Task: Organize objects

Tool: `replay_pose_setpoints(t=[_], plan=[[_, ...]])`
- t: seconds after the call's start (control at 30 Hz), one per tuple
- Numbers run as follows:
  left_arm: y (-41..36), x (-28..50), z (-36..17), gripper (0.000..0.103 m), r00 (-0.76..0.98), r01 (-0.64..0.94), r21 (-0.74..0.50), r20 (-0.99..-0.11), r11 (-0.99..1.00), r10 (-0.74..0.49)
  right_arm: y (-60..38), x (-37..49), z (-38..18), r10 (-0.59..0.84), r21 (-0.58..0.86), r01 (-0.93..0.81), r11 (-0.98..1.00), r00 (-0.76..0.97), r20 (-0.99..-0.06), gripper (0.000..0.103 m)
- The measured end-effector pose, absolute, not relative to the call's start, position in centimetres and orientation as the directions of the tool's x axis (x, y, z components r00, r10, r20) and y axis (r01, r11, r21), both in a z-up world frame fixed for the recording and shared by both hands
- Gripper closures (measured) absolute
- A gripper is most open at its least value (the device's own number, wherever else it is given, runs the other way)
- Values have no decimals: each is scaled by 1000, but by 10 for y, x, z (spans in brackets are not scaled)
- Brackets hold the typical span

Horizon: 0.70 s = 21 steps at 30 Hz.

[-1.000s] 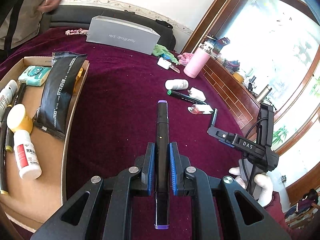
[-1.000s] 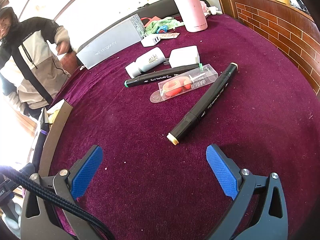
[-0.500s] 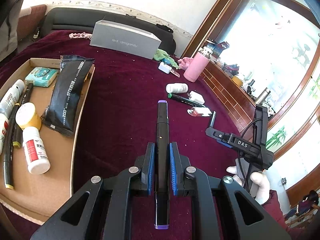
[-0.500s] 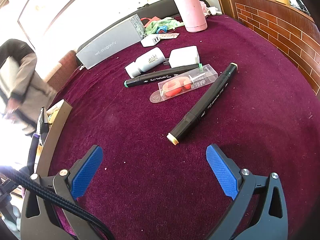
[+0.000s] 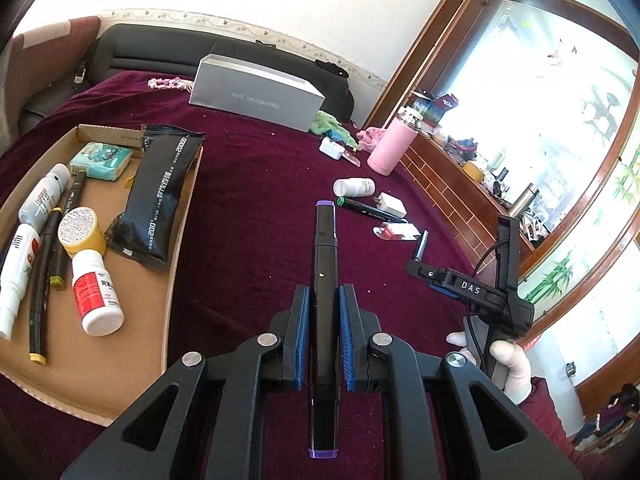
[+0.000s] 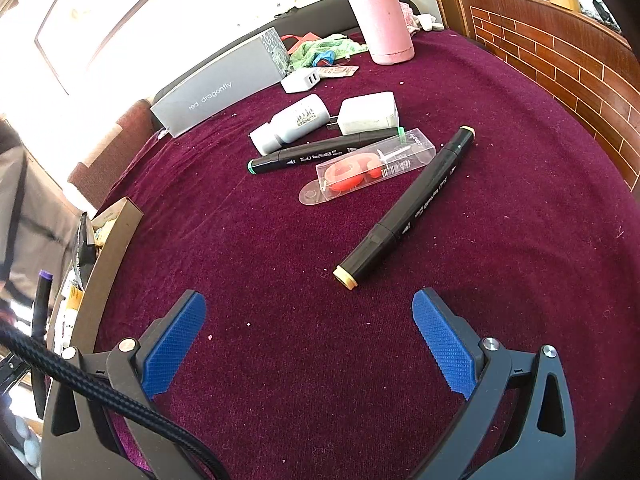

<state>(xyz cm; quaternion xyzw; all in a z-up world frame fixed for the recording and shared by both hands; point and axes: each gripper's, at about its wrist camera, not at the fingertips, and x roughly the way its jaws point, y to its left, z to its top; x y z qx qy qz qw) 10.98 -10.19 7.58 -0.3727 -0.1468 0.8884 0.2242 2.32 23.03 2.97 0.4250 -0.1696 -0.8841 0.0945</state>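
Between the blue pads of the left hand-held gripper [image 5: 324, 328] sits a black marker with purple end caps [image 5: 325, 264], clamped around its middle and pointing straight ahead, carried above the maroon velvet-covered worktop [image 5: 256, 216]. Off to the left lies the shallow brown cardboard tray [image 5: 176, 256], which already holds a black foil packet [image 5: 158, 196], a white bottle with a red label [image 5: 96, 294], a yellow-lidded round jar [image 5: 80, 230], two more black markers and a pale green tissue pack [image 5: 102, 156]. The step in hand looks like the carry of the purple marker to that tray; the next move would call for swinging left over the tray's near wall, lowering into the bare cardboard near the front, and letting go only once the marker lies flat, preferably parallel to the other pens. The right hand-held gripper [image 6: 308, 340] hovers low with its jaws spread wide and nothing between them, just short of a black marker with tan end caps [image 6: 408, 208]. Beyond it lie a clear plastic packet with a red part inside [image 6: 368, 166], a black marker with green end caps [image 6: 324, 152], a white pill bottle [image 6: 292, 126] and a white charger block [image 6: 370, 114], all unsorted.
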Motion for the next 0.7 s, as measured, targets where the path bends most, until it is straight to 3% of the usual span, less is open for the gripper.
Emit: replay_pose_setpoints(t=[0.7], plan=[[-116,99,68,91,-626,-232,-430,-621,-872,472,245,23,60,-221,331,-45,-943,-658,-719,0]])
